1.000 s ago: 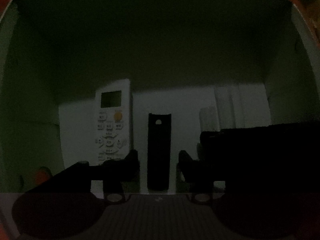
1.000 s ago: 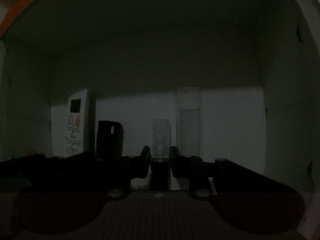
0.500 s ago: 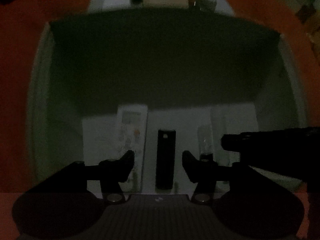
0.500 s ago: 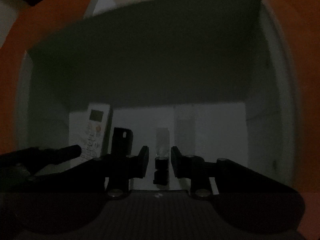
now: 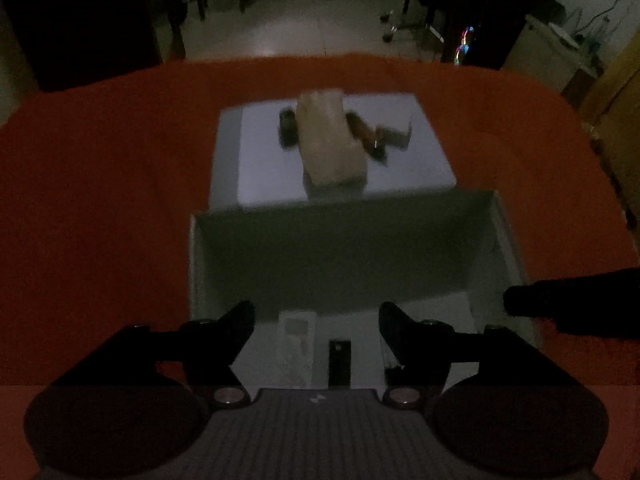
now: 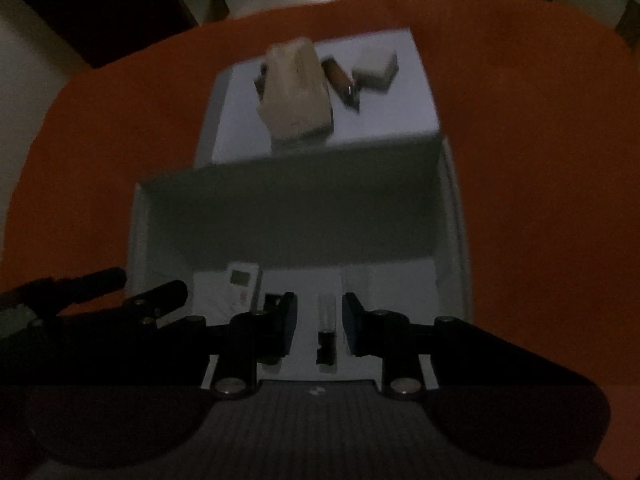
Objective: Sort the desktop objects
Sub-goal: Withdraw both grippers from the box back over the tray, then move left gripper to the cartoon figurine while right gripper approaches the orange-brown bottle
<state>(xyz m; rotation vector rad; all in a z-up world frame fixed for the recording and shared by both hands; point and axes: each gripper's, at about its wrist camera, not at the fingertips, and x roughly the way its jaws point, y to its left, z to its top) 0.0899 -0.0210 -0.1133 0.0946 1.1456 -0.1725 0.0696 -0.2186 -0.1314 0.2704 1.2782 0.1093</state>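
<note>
A deep white box (image 5: 340, 248) (image 6: 288, 208) stands on the orange table. On its floor lie a white remote (image 5: 298, 344) (image 6: 242, 286), a black remote (image 5: 340, 362) (image 6: 273, 300) and a clear lighter-like item with a black end (image 6: 326, 330). My left gripper (image 5: 316, 336) is open and empty above the box's near side. My right gripper (image 6: 319, 320) is open and empty above the clear item. Behind the box, a white tray (image 5: 260, 152) (image 6: 400, 120) holds a beige pouch (image 5: 330, 140) (image 6: 296, 92), a brown cylinder (image 6: 340, 78) and a white block (image 6: 376, 68).
The orange tablecloth (image 5: 100, 200) (image 6: 540, 160) surrounds box and tray. A dark room with furniture and floor lies beyond the table's far edge. The right gripper's finger (image 5: 572, 308) shows at the right in the left view.
Both grippers have risen up and back out of the box. The right gripper's jaws have spread slightly, leaving the clear item on the box floor.
</note>
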